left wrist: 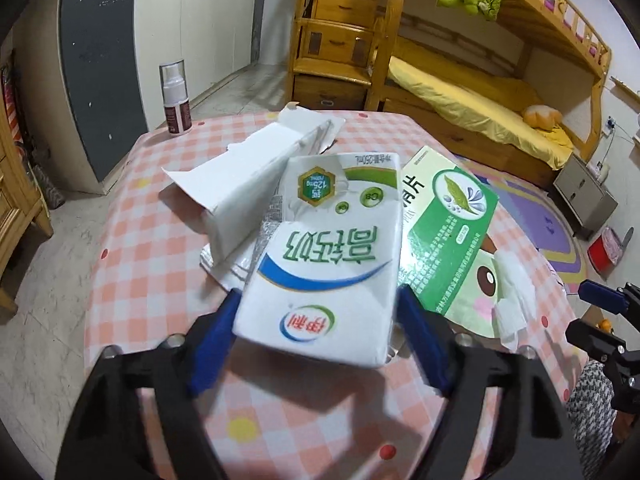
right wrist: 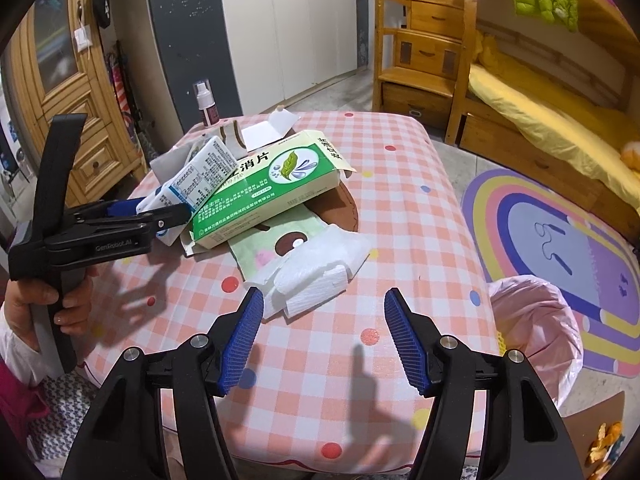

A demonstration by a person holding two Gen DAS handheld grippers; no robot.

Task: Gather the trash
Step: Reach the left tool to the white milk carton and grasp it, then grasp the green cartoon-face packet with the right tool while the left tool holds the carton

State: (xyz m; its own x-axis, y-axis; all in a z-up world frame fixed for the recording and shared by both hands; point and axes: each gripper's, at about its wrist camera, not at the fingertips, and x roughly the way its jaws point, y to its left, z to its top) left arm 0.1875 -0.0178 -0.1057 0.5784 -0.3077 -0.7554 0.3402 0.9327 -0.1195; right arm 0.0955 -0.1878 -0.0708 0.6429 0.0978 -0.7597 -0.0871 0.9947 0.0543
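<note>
A white milk carton (left wrist: 324, 248) sits between the blue pads of my left gripper (left wrist: 320, 292), which press on its two sides; it is tilted up off the pink checked table (right wrist: 400, 200). In the right wrist view the left gripper (right wrist: 160, 212) holds that carton (right wrist: 192, 184) against a green medicine box (right wrist: 260, 184). A crumpled white tissue (right wrist: 312, 276) lies just ahead of my right gripper (right wrist: 325, 294), which stands open with nothing between its fingers. A torn white cardboard box (left wrist: 248, 172) lies behind the carton.
A bin lined with a pink bag (right wrist: 536, 320) stands on the floor at the table's right edge. A spray bottle (right wrist: 206, 104) stands at the far left corner. A cartoon-printed sheet (right wrist: 276, 240) lies under the green box. Orange peel (right wrist: 604, 444) lies on the floor.
</note>
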